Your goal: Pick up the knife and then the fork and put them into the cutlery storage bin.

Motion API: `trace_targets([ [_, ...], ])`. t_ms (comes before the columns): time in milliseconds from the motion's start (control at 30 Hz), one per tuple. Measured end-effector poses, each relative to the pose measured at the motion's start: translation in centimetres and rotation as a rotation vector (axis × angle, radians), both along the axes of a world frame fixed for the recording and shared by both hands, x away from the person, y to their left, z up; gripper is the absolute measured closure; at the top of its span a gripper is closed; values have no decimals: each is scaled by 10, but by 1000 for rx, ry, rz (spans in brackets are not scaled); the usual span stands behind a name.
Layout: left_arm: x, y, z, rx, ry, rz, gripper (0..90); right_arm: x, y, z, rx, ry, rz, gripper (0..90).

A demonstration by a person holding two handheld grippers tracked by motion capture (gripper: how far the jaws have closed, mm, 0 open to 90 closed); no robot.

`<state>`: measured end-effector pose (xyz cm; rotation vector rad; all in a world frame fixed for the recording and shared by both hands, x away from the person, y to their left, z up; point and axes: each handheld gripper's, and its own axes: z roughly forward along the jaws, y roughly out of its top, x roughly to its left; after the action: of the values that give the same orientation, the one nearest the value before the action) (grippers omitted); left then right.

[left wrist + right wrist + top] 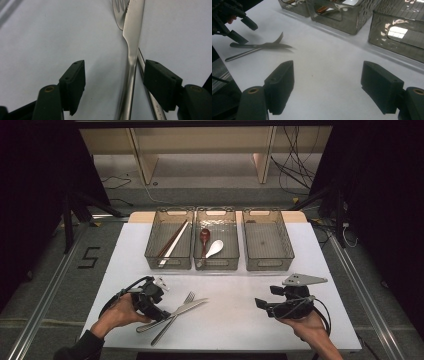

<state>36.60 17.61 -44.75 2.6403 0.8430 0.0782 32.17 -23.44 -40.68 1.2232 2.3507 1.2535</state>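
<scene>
In the high view, a knife (175, 311) is laid across a fork (176, 316) on the white table (235, 290), near its front edge. The left gripper (162, 312) is held at the knife's handle with its jaws spread. The right gripper (262, 305) is held well apart, to the right, released and holding nothing. Three bins (218, 245) are lined up farther back.

In the left gripper view, the knife (131, 50) and the fork (118, 10) are seen between the parted jaws, ungrasped, the fork's handle close beside one jaw.

In the right gripper view, bare table (324, 75) is framed by widely parted jaws, with the crossed knife (262, 45) and fork (253, 51) seen farther off beside the left gripper (239, 30).
</scene>
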Motion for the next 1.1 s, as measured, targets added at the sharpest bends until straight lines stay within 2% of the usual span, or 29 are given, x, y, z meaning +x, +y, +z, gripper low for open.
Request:
trace_targets([
  [233,-2,-2,-5,42,18,-16,423,0,1,1,-1,-4,5,277],
  [367,-2,-2,-5,36,20,-17,455,-2,2,2,-5,-3,7,277],
  [667,-4,-6,-10,70,40,-52,521,-2,4,3,-5,-11,14,278],
  [800,-5,-9,-11,69,51,-61,568,-2,4,3,-9,-12,15,278],
  [1100,-4,-17,-14,121,77,-81,680,-2,5,3,-9,-10,22,279],
])
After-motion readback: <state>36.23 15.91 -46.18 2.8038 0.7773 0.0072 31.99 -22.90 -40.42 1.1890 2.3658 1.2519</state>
